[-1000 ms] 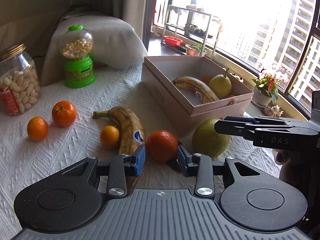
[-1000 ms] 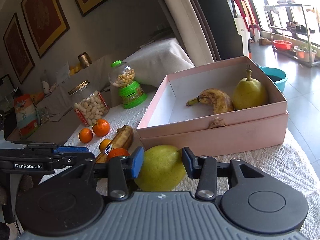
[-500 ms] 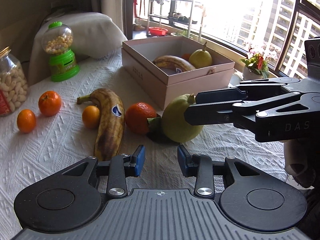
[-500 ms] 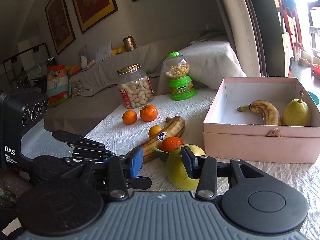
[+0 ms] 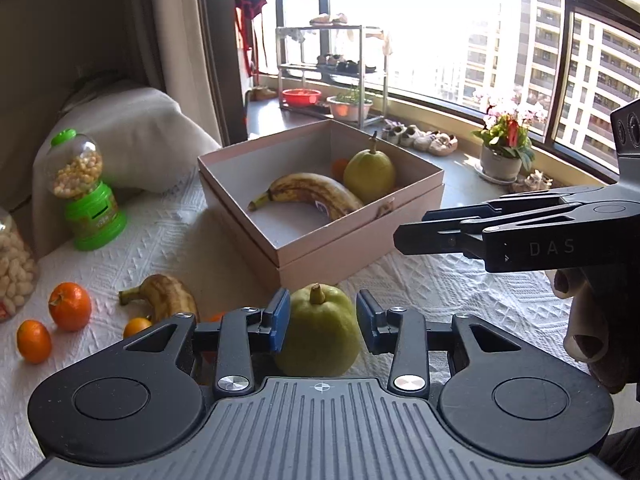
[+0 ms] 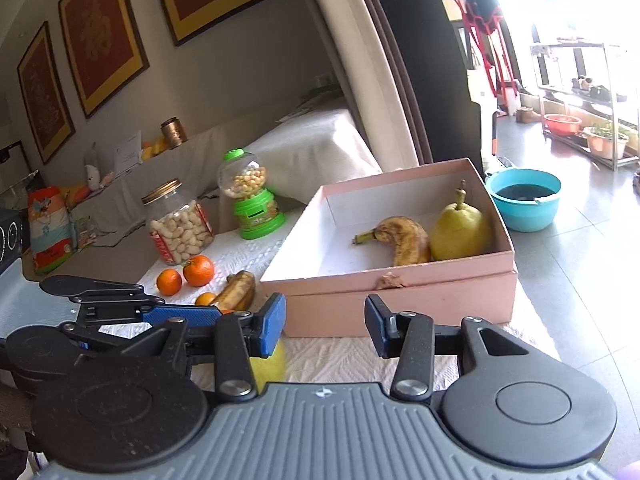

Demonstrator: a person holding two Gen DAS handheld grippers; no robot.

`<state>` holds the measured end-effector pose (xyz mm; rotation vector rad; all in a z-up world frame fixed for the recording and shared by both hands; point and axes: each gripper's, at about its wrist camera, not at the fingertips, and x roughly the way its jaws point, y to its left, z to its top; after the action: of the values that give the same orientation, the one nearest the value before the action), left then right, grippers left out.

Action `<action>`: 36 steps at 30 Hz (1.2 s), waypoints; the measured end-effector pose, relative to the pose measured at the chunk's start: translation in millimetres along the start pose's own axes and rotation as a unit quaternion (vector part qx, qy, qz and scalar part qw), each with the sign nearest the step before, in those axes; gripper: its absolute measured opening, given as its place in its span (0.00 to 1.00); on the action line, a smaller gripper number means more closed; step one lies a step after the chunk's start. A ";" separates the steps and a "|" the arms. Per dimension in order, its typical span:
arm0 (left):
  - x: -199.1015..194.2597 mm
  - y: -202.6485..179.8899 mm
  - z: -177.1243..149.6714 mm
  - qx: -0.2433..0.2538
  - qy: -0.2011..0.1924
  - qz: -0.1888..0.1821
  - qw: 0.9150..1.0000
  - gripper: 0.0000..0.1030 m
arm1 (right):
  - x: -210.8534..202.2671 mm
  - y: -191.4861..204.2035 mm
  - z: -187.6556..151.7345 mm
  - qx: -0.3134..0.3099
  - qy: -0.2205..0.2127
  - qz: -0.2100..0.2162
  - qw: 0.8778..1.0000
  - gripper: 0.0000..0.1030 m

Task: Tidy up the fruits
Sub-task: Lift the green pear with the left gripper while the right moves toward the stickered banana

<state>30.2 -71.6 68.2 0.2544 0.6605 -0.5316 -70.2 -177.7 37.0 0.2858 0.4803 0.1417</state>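
While the green pear (image 5: pixel 318 330) is standing stem-up on the surface between our left tool's (image 5: pixel 320 320) just-widening jaws, seemingly ungripped, we are holding the right tool (image 6: pixel 325 326) narrow, empty, facing the box (image 6: pixel 404 300).

Green candy dispenser (image 5: pixel 89 200) beside glass jar (image 6: pixel 178 222), prob. peanuts inside.

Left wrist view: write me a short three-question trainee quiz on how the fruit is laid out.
1. True or false: the pink cardboard box holds two bananas.
2. What stands beside the spotted brown banana in the box? A. yellow-green pear B. red apple C. lemon
3. Fill in: the glass-domed candy dispenser has a ___ base.
Key: 1 false; 2 A; 3 green.
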 end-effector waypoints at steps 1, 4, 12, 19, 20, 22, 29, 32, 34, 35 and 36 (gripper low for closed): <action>3.0 -1.8 0.3 0.004 0.003 0.012 1.000 0.43 | 1.5 -3.2 -2.9 0.003 0.004 -0.005 1.000 0.43; 6.0 -0.2 -0.1 0.005 0.007 0.020 1.000 0.44 | 6.7 -12.8 -11.8 0.017 0.013 -0.014 1.000 0.44; 9.6 8.0 4.7 -0.021 0.025 0.015 0.999 0.46 | 12.8 -25.1 -24.9 0.041 0.027 -0.020 0.999 0.52; 6.0 13.7 7.7 -0.060 0.031 -0.030 0.997 0.62 | 18.1 -29.8 -32.9 0.050 0.038 -0.024 0.998 0.53; 6.3 13.3 7.5 -0.059 0.031 -0.031 0.997 0.62 | 18.1 -29.3 -33.1 0.049 0.038 -0.025 0.998 0.54; 7.2 11.2 6.9 -0.047 0.032 -0.021 0.998 0.62 | 19.1 -28.7 -34.1 0.047 0.040 -0.025 0.998 0.54; 20.7 8.6 -3.7 -0.034 0.053 0.002 0.998 0.62 | 21.0 -28.2 -35.2 0.047 0.046 -0.029 0.997 0.57; 23.1 7.2 -3.9 -0.038 0.050 0.006 0.998 0.61 | 23.7 -27.6 -35.2 0.046 0.050 -0.031 0.997 0.57; 24.3 8.5 -2.5 -0.045 0.048 0.005 0.998 0.62 | 24.0 -26.9 -35.3 0.044 0.050 -0.032 0.997 0.57; 26.3 10.7 -2.0 -0.051 0.048 0.003 0.998 0.61 | 24.2 -26.6 -35.4 0.044 0.050 -0.032 0.997 0.58; 28.8 12.2 -1.3 -0.056 0.051 0.003 0.997 0.62 | 24.6 -26.5 -35.3 0.044 0.050 -0.033 0.997 0.58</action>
<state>55.2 -72.0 49.5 0.1786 0.7857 -0.4774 -63.5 -189.5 -11.7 0.3489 0.5962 0.0714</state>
